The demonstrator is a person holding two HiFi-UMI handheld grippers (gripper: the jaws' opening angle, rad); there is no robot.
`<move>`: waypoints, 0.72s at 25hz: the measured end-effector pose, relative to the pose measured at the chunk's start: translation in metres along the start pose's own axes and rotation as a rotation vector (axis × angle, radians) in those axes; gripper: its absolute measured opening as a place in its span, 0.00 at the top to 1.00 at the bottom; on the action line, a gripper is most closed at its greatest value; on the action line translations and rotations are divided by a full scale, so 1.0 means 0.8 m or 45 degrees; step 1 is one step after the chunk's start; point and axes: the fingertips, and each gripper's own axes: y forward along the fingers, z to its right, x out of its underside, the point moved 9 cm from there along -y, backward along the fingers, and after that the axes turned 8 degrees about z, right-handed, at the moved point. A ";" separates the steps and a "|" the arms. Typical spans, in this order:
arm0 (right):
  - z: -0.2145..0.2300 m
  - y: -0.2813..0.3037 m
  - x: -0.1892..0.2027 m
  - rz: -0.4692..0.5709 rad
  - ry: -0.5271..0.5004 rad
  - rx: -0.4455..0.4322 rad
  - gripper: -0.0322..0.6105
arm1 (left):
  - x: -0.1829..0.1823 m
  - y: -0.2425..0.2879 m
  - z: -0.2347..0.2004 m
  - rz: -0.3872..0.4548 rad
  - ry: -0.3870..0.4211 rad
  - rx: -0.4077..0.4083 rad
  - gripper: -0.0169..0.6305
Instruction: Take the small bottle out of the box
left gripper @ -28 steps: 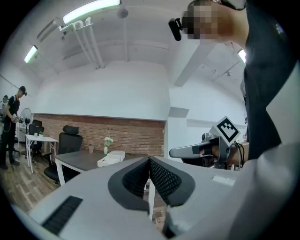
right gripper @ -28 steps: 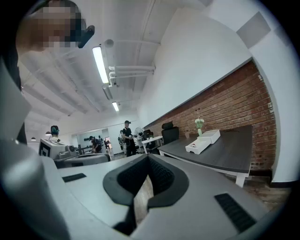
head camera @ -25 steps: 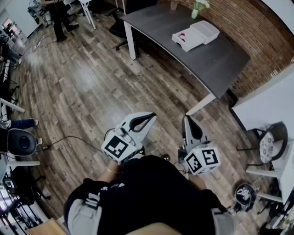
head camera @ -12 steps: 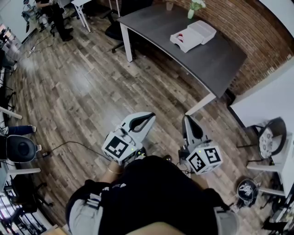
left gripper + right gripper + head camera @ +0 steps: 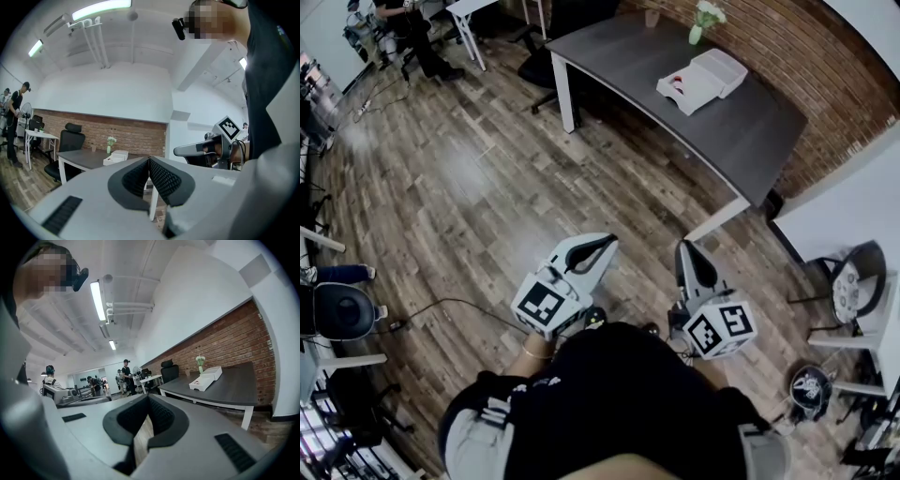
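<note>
Open office, plank floor [image 5: 478, 178], brick wall [image 5: 825, 75] behind a dark table [image 5: 750, 131]. White box [image 5: 717, 67] sits open on the table's far half, lid and tray side by side, long axis running diagonally across the top. Something red shows in the tray half; too small to say if it is the small bottle, which otherwise can't be made out. Vase [image 5: 701, 19] and cup [image 5: 652, 17] stand just beyond the box, near the wall. Box lies well ahead and a little right of both grippers, well apart from either. Left gripper [image 5: 609, 241] held low by the body, pads pressed together on nothing. Right gripper [image 5: 685, 247] likewise closed and empty, and by my reading the nearer of the two to the box. Between it and the box: bare floor, then the table's near corner and white leg [image 5: 717, 214]; approach looks better along the long front edge. Office chair [image 5: 539, 56] at the table's far end, a cable [image 5: 441, 305] on the floor at left, a person [image 5: 412, 28] standing far off.
</note>
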 end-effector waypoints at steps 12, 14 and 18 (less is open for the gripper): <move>-0.006 0.015 0.001 0.028 -0.018 0.080 0.95 | 0.012 0.004 -0.039 0.014 -0.031 0.068 0.97; -0.001 0.017 0.002 0.024 -0.014 0.098 0.95 | 0.016 0.010 -0.042 0.014 -0.048 0.077 0.97; 0.016 0.039 0.003 0.016 0.007 0.090 0.94 | 0.018 0.025 -0.054 -0.005 -0.054 0.069 0.97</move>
